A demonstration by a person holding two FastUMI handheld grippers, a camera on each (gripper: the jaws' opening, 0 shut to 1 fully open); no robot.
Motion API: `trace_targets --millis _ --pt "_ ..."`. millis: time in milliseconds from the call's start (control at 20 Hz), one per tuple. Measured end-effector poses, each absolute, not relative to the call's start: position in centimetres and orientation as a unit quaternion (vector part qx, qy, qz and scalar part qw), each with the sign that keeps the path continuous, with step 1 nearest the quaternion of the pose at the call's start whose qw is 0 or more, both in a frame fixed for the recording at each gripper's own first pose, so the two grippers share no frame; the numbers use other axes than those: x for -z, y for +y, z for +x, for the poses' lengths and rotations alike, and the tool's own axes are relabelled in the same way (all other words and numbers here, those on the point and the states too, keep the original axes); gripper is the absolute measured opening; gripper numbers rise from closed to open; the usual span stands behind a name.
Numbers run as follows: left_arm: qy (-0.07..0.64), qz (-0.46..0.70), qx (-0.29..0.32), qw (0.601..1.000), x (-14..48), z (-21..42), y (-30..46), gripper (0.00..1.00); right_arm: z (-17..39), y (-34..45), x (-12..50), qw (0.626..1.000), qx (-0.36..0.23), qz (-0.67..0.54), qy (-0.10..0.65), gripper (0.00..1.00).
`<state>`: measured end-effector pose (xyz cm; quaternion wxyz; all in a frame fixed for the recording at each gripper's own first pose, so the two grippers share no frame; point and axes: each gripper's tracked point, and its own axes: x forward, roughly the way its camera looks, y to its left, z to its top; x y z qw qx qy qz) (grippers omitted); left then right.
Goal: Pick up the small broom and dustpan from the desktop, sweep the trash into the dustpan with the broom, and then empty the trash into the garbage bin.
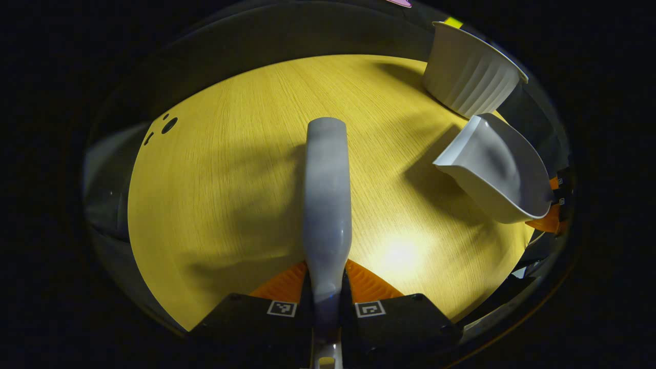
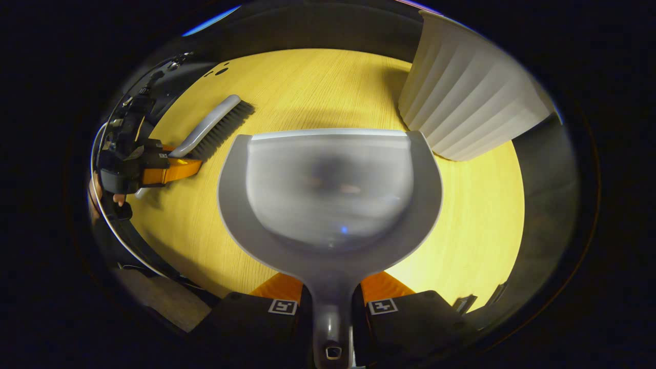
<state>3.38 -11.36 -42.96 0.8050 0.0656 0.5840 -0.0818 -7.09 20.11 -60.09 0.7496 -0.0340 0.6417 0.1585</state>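
Broom (image 1: 327, 205) in left fingers (image 1: 287, 283), dustpan (image 2: 328, 200) in right fingers (image 2: 382, 283), bin (image 2: 469, 97) just beside.

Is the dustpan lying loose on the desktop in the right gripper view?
No, the right claw is clamped on the handle of the dustpan, holding it over the desktop.

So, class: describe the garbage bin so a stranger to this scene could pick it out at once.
Start at the yellow wooden desktop. At its far edge stands the garbage bin, beside the dustpan. Its pale, ribbed, flaring sides set it apart from the smooth grey dustpan and the broom.
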Motion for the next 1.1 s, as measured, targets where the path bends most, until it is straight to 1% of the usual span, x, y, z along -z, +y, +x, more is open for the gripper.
trace_targets --millis 50,100,150,350,600,700,750,800,850,900,950,1050,1100 --pt "0.585 0.069 0.077 0.805 43.0 3.4 -11.3 0.3 -7.2 20.3 60.7 0.747 -0.161 -0.028 0.644 0.35" --pt "0.586 0.071 0.072 0.804 43.1 3.4 -11.3 0.3 -7.0 20.1 60.9 0.746 -0.164 -0.026 0.645 0.35" --pt "0.587 0.073 0.068 0.804 43.0 3.3 -11.3 0.27 -6.9 19.9 61.1 0.745 -0.165 -0.029 0.646 0.35" --pt "0.591 0.076 0.054 0.801 43.0 3.4 -11.4 0.28 -7.0 19.8 61.6 0.736 -0.171 -0.038 0.654 0.36" --pt "0.591 0.083 0.043 0.801 43.0 3.4 -11.3 0.29 -6.7 19.5 62.1 0.736 -0.177 -0.051 0.651 0.36" --pt "0.593 0.085 0.041 0.8 42.8 3.5 -11.4 0.29 -6.9 19.6 62.1 0.732 -0.179 -0.044 0.656 0.37" --pt "0.593 0.087 0.04 0.799 42.9 3.5 -11.3 0.29 -7.1 19.7 62.3 0.729 -0.18 -0.041 0.659 0.43" --pt "0.593 0.089 0.04 0.799 42.9 3.5 -11.4 0.29 -7.3 19.9 62.2 0.726 -0.183 -0.036 0.662 0.39" --pt "0.593 0.09 0.04 0.799 42.8 3.5 -11.4 0.29 -7.4 20.1 62.2 0.726 -0.184 -0.032 0.662 0.41" --pt "0.593 0.091 0.039 0.799 42.9 3.5 -11.3 0.27 -7.3 20.3 62.1 0.729 -0.184 -0.028 0.659 0.48" --pt "0.593 0.091 0.04 0.799 42.9 3.5 -11.3 0.3 -7.3 20.5 62.2 0.729 -0.185 -0.024 0.659 0.43" --pt "0.592 0.092 0.04 0.8 42.9 3.6 -11.3 0.3 -7.3 20.4 62.0 0.73 -0.184 -0.019 0.658 0.47" --pt "0.592 0.091 0.04 0.8 42.9 3.6 -11.3 0.3 -7.4 20.4 61.8 0.73 -0.183 -0.016 0.658 0.47"
